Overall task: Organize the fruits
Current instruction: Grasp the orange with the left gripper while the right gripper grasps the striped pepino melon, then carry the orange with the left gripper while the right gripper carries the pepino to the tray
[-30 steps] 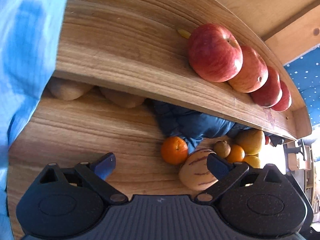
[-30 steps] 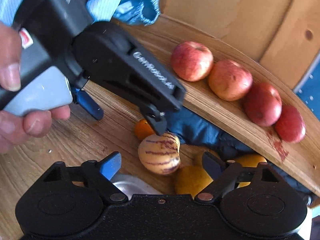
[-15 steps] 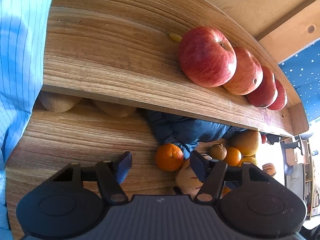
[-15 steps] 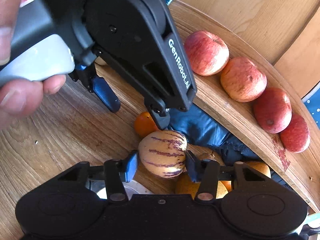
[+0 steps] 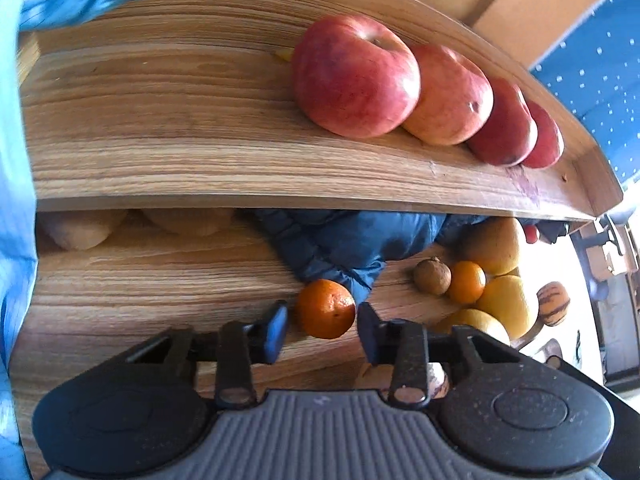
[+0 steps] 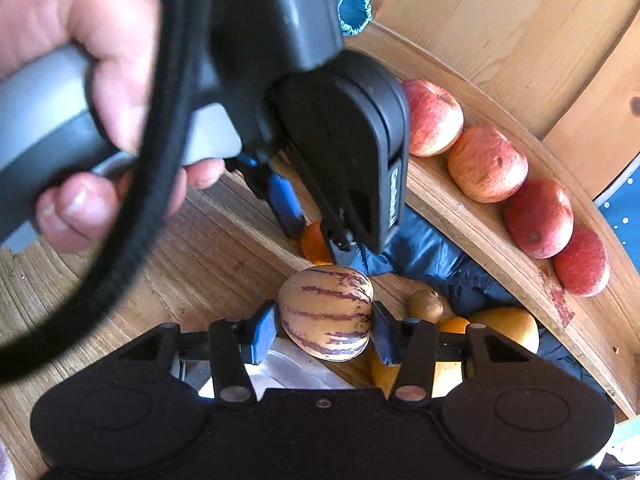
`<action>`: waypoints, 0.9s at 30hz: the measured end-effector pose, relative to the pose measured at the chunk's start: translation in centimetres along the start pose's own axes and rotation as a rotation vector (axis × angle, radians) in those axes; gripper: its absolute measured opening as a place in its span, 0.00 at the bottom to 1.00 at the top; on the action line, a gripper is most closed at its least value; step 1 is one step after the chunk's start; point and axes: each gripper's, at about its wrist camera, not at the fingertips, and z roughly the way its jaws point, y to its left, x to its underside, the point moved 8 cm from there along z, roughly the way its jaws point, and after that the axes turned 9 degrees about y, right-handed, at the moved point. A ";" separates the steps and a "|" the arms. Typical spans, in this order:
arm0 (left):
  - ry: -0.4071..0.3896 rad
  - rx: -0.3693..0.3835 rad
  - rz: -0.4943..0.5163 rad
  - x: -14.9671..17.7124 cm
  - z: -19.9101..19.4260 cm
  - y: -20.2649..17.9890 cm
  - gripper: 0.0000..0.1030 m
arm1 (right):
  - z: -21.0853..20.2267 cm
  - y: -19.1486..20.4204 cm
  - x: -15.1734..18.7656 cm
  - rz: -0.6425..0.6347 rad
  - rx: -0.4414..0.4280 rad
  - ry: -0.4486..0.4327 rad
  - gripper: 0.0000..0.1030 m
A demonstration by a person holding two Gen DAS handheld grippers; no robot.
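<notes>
Right tongs (image 6: 324, 330): black body, blue pads, pinching a smooth oval cream melon with purple stripes (image 6: 326, 312) above the wood-grain bench (image 6: 168, 264). Left tongs (image 5: 322, 330): spread either side of a dimpled round orange (image 5: 326, 308) lying on the bench, contact not discernible; white lettering on their housing is cut off and unreadable. Beyond, four glossy red apples (image 5: 356, 76) line a curved wooden shelf (image 5: 200, 152).

I seem to be working in a home or small shop: a two-tier wooden shelf (image 5: 224, 152) lined with red apples (image 5: 356, 76), loose oranges (image 5: 325, 309) below, a rumpled blue cloth (image 5: 348, 240), sunlit room clutter beyond.
</notes>
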 end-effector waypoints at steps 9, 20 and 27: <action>-0.001 -0.033 0.014 1.2 -1.0 -0.2 0.34 | -2.3 0.9 1.0 0.016 0.014 -0.047 0.50; -0.030 -0.039 0.048 4.4 -3.2 -3.3 0.34 | -6.1 -1.5 4.1 0.175 0.094 -0.101 0.50; -0.045 -0.002 0.123 6.1 -3.5 -8.1 0.34 | -8.6 -3.5 9.3 0.300 0.152 -0.070 0.50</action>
